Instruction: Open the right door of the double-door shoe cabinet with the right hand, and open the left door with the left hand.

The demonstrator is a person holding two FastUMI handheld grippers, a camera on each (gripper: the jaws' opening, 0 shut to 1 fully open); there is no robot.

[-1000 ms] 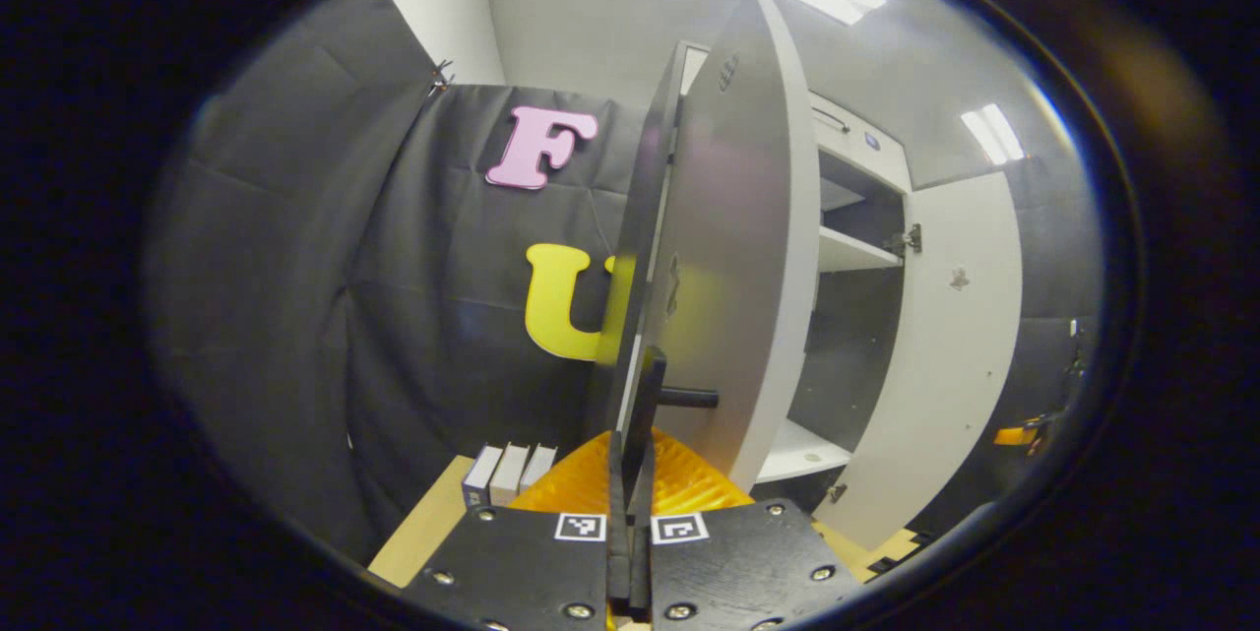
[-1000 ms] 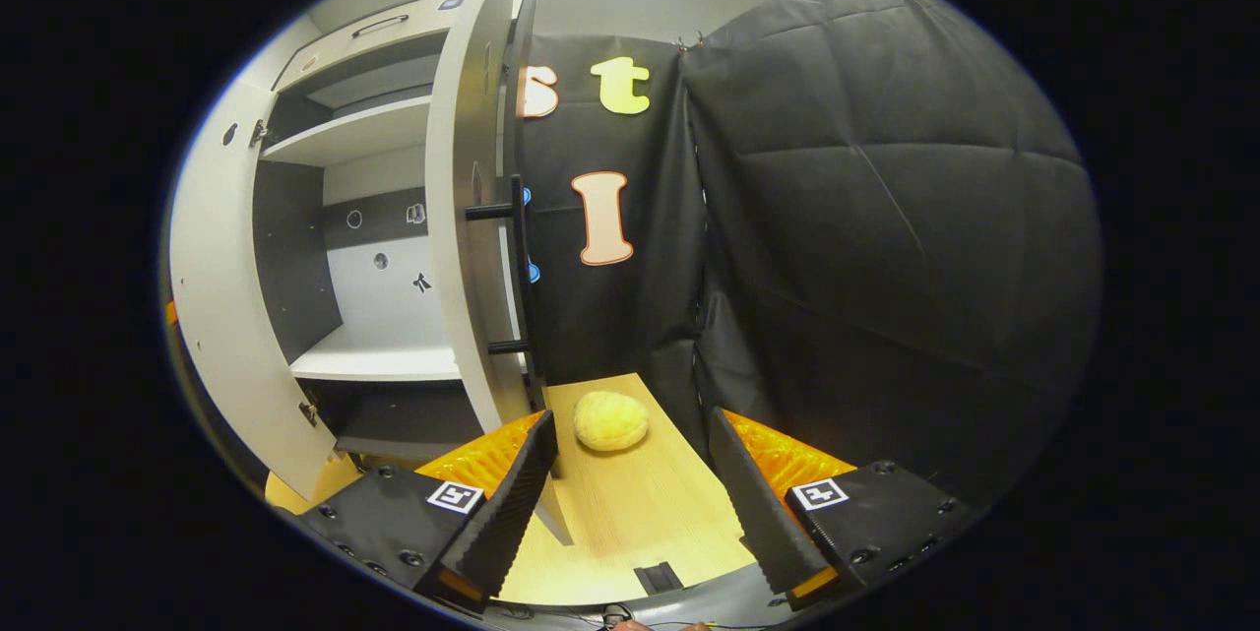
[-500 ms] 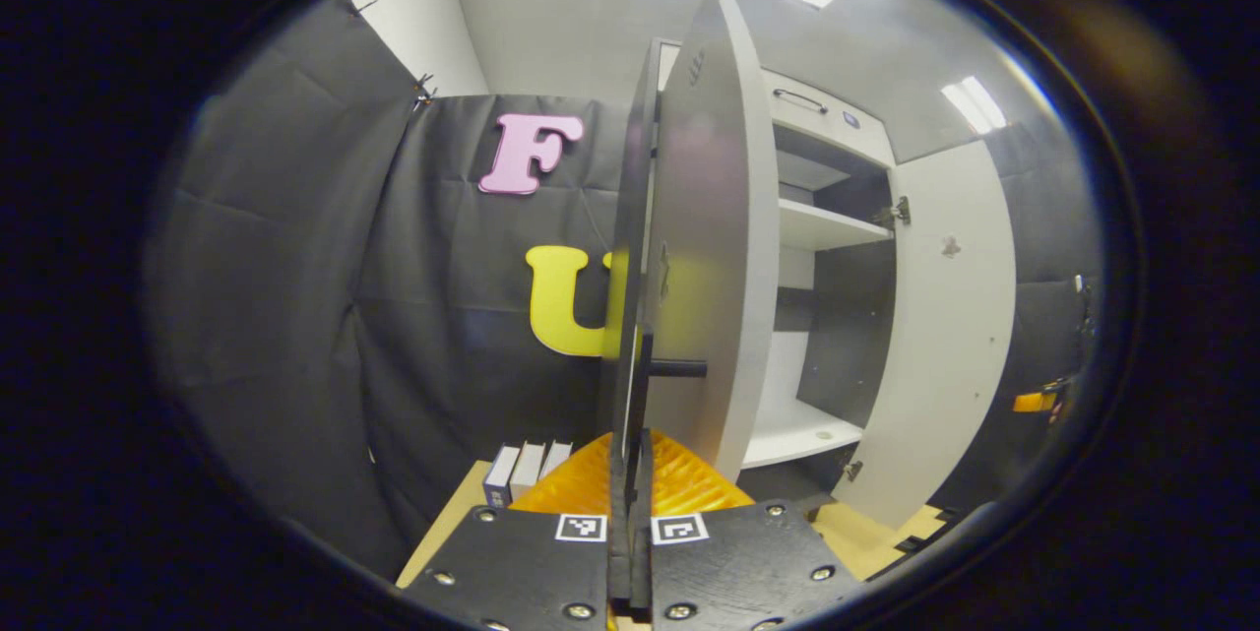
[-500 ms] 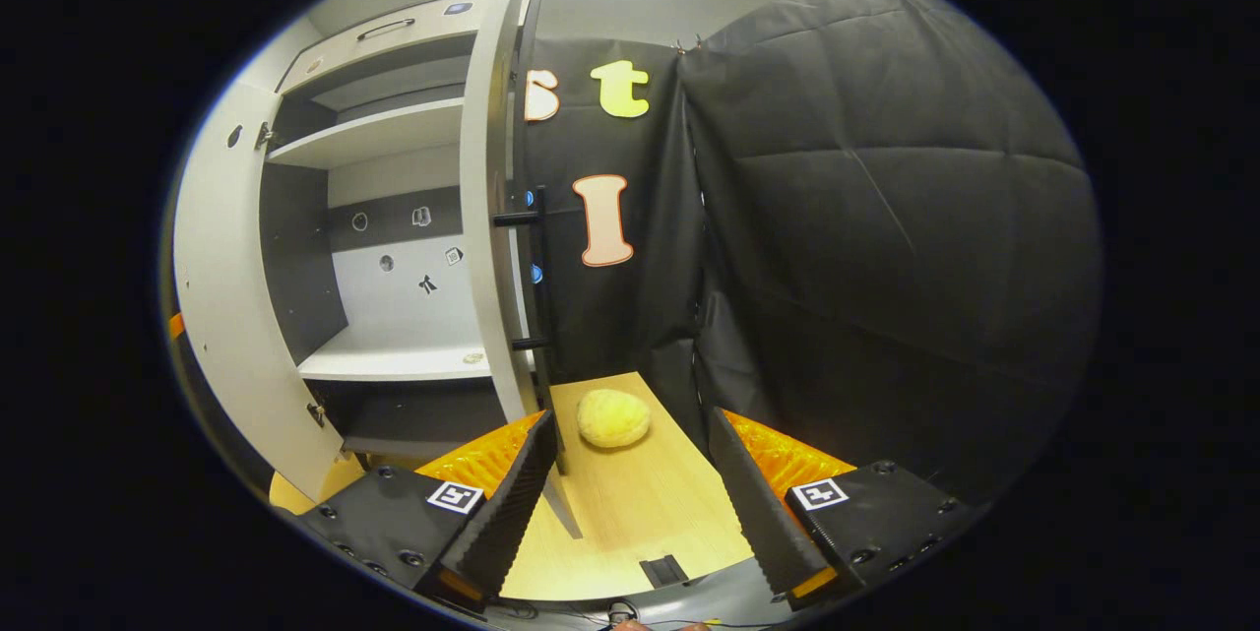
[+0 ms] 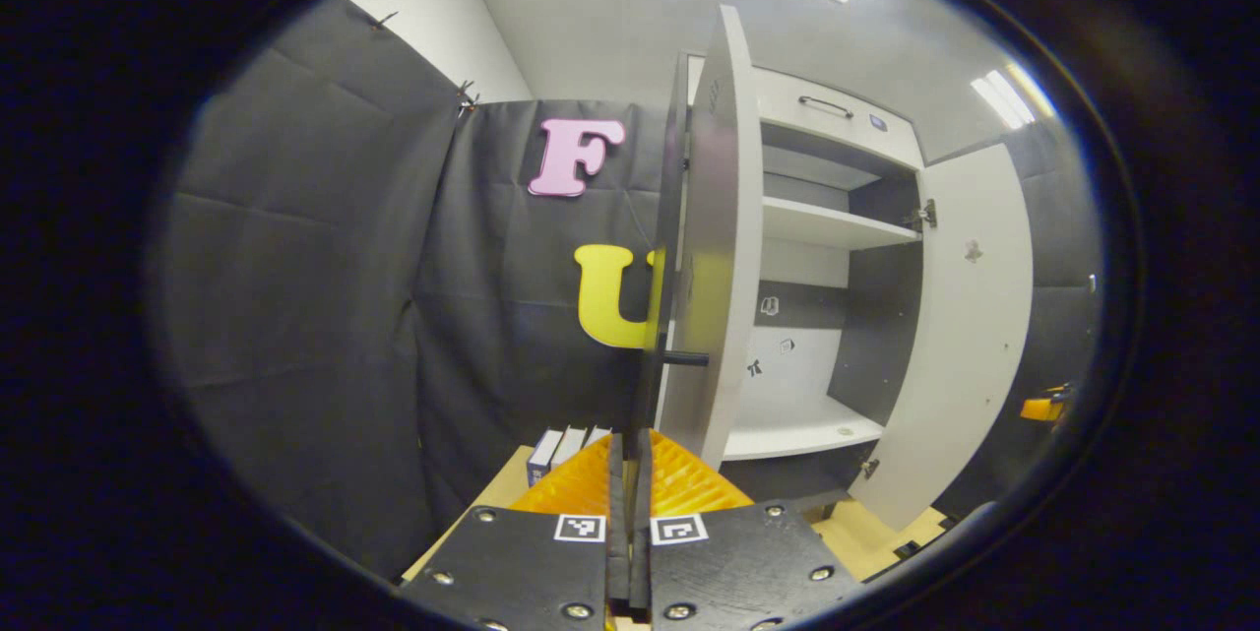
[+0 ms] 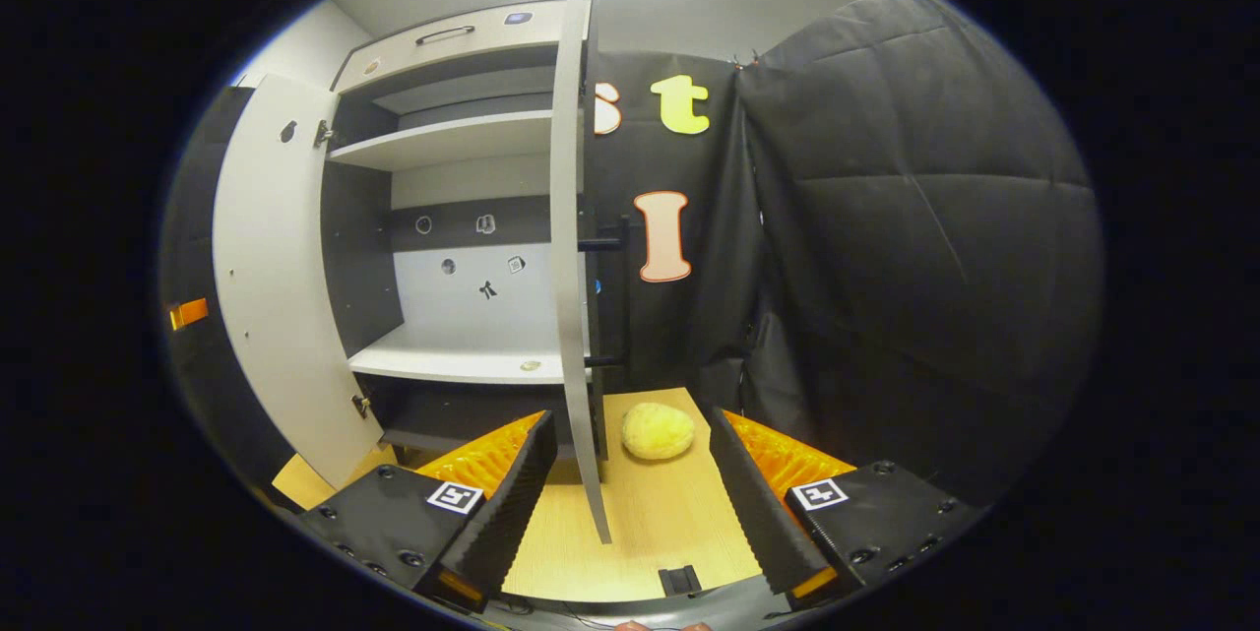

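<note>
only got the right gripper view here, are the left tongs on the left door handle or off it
observer: on it. In the left gripper view the left tongs are shut on the left door handle.
operator: ok, anything on the far side of that door
observer: yes, three small boxes stand upright on the table, next to the cloth wall.
</note>
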